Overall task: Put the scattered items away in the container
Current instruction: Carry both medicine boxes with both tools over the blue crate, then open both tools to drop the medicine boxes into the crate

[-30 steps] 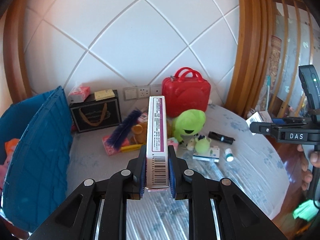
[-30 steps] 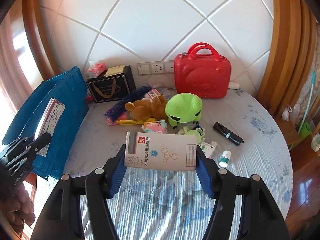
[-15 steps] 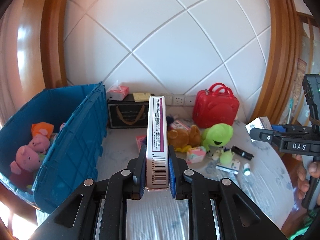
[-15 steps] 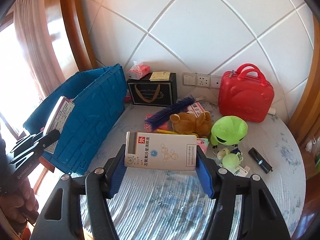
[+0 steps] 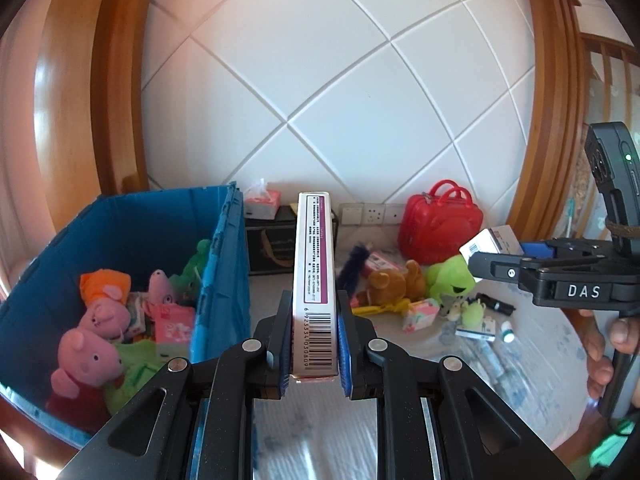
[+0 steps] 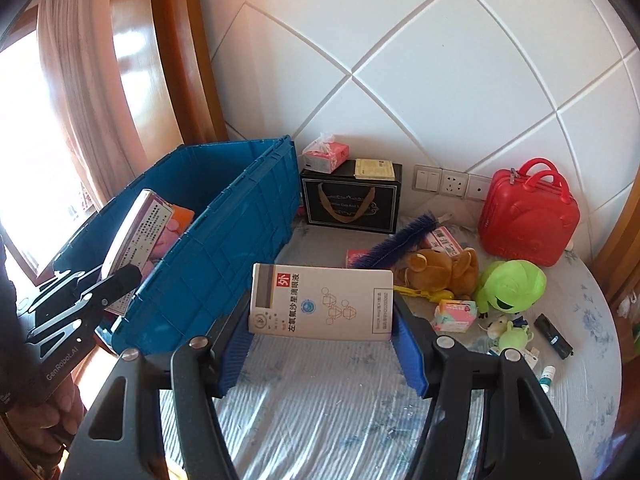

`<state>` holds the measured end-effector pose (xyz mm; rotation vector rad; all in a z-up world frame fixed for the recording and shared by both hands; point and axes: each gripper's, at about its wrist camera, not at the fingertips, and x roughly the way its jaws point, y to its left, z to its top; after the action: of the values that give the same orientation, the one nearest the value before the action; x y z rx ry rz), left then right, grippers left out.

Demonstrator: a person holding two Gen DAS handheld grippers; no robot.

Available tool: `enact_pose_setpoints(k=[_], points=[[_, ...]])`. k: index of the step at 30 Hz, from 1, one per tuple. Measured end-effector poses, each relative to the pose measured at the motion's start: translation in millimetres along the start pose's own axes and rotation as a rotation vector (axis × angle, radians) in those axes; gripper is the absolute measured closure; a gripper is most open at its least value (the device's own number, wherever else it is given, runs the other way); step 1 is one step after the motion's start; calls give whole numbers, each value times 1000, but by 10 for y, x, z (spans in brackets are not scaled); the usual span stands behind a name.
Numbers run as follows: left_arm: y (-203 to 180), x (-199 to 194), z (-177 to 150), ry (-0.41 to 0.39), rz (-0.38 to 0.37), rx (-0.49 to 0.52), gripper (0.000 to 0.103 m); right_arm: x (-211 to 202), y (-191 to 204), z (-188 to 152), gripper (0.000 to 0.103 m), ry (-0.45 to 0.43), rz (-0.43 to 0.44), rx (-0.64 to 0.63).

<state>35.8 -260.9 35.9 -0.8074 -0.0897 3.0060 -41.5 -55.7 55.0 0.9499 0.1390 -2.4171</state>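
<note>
Both of your hands have swung toward the blue crate [image 5: 218, 280] since a second ago, so its open inside now fills the left of the left wrist view, where before you saw mostly its outer wall. Your left tool [image 5: 314, 344] is clamped on a narrow purple-and-white box [image 5: 314, 280], held upright on its edge with the barcode end down between the blue pads [image 5: 343, 354]. Your right tool [image 6: 322, 350] is clamped across the ends of a wider white medicine box [image 6: 320, 304], its printed face turned up toward the camera. In the right wrist view the narrow box sits just above the near corner of the crate, while the white box hangs over the striped bench [image 6: 320, 408] beside the crate's outer wall. Inside the crate lie two pink pig toys [image 5: 86, 364], an orange plush [image 5: 104, 284], a green plush and small pink packets. On the bench by the wall stand a black gift box [image 6: 350, 204] with a tissue pack [image 6: 325, 158] on top and a red bear-shaped case [image 6: 528, 216]. Scattered in front of them are a purple brush [image 6: 400, 242], a brown teddy bear [image 6: 440, 274], a green frog plush [image 6: 510, 286], a small pastel box [image 6: 456, 314], a little green toy [image 6: 514, 336], a black torch-like stick [image 6: 554, 335] and a small white bottle [image 6: 547, 376].
</note>
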Motion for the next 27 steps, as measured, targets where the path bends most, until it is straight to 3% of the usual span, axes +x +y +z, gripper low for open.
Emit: enact_pose_setpoints(k=[14, 27], points=[[1448, -169, -47, -10, 36, -28, 85, 554, 1468, 247, 41, -12, 19, -63], [2270, -305, -167, -13, 115, -99, 85, 915, 2354, 397, 41, 23, 85, -147]])
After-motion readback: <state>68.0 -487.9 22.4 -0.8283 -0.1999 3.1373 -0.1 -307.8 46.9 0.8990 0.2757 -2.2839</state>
